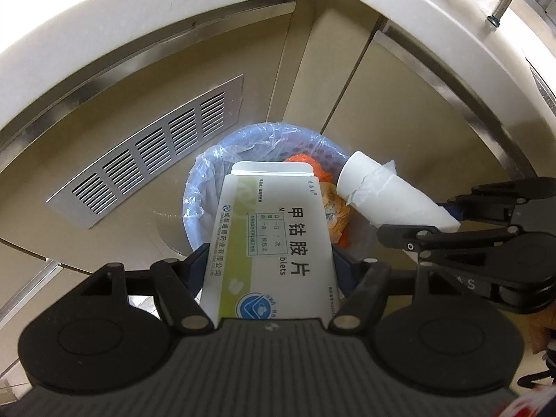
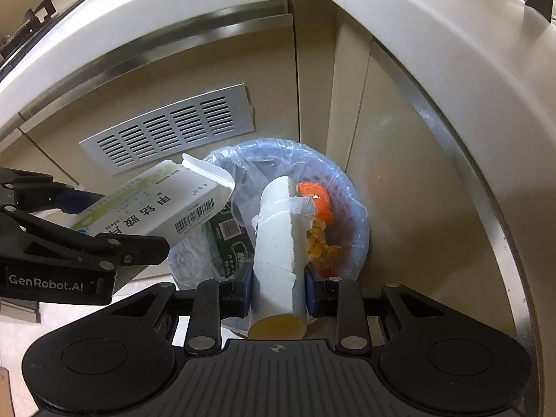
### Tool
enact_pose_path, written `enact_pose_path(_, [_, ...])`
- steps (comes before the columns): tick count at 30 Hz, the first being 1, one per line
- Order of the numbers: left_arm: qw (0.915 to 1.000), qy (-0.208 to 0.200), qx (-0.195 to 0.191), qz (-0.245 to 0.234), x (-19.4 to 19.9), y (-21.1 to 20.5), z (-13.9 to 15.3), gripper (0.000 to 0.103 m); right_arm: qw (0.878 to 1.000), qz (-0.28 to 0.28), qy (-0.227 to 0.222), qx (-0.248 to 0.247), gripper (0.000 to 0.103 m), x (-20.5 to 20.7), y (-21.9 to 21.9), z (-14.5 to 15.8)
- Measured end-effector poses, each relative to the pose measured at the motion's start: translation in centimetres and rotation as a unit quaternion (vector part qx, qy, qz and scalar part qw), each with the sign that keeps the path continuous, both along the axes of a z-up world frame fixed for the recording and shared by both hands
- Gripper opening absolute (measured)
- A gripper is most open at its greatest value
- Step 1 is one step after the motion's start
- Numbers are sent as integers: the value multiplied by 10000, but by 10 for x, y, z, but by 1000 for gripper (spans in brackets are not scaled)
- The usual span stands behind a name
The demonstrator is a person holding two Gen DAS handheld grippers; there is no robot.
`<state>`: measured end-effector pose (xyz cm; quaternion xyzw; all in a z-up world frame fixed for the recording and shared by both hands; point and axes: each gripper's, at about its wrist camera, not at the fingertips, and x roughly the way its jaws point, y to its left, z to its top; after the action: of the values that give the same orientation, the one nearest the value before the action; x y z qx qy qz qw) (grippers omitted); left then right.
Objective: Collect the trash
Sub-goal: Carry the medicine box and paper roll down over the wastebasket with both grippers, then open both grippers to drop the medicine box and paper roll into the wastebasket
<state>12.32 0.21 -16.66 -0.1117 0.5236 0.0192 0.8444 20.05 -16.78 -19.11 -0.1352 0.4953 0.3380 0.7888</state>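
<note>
Pinching a box (image 1: 274, 243) in the left gripper (image 1: 271, 260) and a roll (image 2: 278, 243) in the right gripper (image 2: 278, 288) above the bin (image 2: 354, 187), either may glance off its rim if released off-centre.

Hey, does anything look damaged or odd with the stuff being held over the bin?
The paper roll in the right tool has torn, peeling layers. The medicine box in the left tool has its end flap open.
</note>
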Motion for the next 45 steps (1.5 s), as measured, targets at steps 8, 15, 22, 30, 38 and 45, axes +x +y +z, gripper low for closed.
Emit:
enact_pose_path(8, [10000,11,39,68,6,5,-6,69,9999,-18,-87,-52,30,5,5,-6])
enact_pose_path(15, [9998,89,122,93,25,8,-31,69,9998,-79,-150,-133,30,14,15,-31])
enact_pose_path(22, [9981,411,349,-286,45,8,-62,69,9996,-69,-143,-217,30,22,17,-57])
enact_pose_path(30, [9971,398,278,-582,68,6,-79,69,9996,-110,-172,-198,30,30,17,-73])
enact_pose_path(38, [9980,341,127,-512,82,14,-89,69,9992,-380,70,-82,30,36,19,-88])
enact_pose_path(45, [9984,242,-8,-507,74,20,-81,69,9977,-609,302,68,30,45,19,-94])
